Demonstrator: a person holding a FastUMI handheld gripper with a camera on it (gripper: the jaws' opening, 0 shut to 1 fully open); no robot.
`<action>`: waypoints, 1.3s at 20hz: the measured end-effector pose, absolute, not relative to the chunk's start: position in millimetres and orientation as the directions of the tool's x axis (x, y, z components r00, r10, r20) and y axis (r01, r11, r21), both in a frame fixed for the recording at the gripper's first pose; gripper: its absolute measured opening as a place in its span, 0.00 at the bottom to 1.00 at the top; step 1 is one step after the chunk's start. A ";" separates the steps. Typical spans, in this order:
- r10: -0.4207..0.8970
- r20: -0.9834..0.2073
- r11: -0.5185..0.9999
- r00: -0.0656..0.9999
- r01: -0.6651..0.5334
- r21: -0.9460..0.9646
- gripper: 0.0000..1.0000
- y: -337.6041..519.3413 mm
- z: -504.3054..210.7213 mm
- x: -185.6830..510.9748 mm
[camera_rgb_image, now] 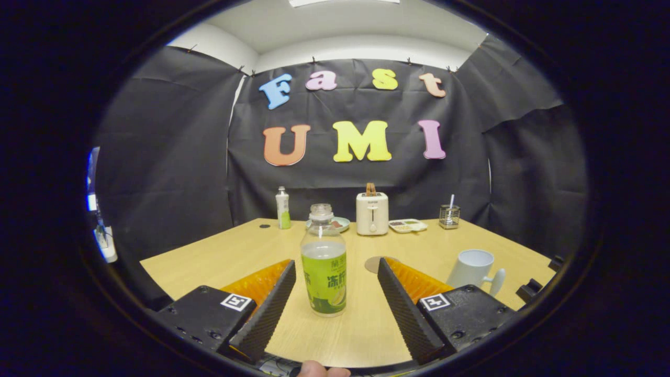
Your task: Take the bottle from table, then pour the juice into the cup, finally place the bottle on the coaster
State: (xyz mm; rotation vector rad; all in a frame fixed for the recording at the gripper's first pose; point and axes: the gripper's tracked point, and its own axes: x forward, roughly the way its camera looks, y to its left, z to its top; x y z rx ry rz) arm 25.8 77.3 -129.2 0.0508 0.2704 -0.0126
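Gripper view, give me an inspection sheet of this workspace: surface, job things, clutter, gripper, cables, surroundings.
Surface: light wooden table, dry, no spills seen.
Job's things: juice bottle upright, capped, between the fingers, touching neither; round coaster beyond the fingers, partly hidden; white cup upright, beside the right finger, handle toward the camera.
Clutter: along the far edge, second bottle, small dish, toaster, compartment tray, wire holder.
Gripper: gripper open, fingers on either side of the juice bottle.
Cables: nothing seen.
Surroundings: black cloth wall; white ceiling above.
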 end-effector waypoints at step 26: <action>-0.036 -0.419 0.999 0.907 0.046 0.014 0.81 84.3 -175.8 94.1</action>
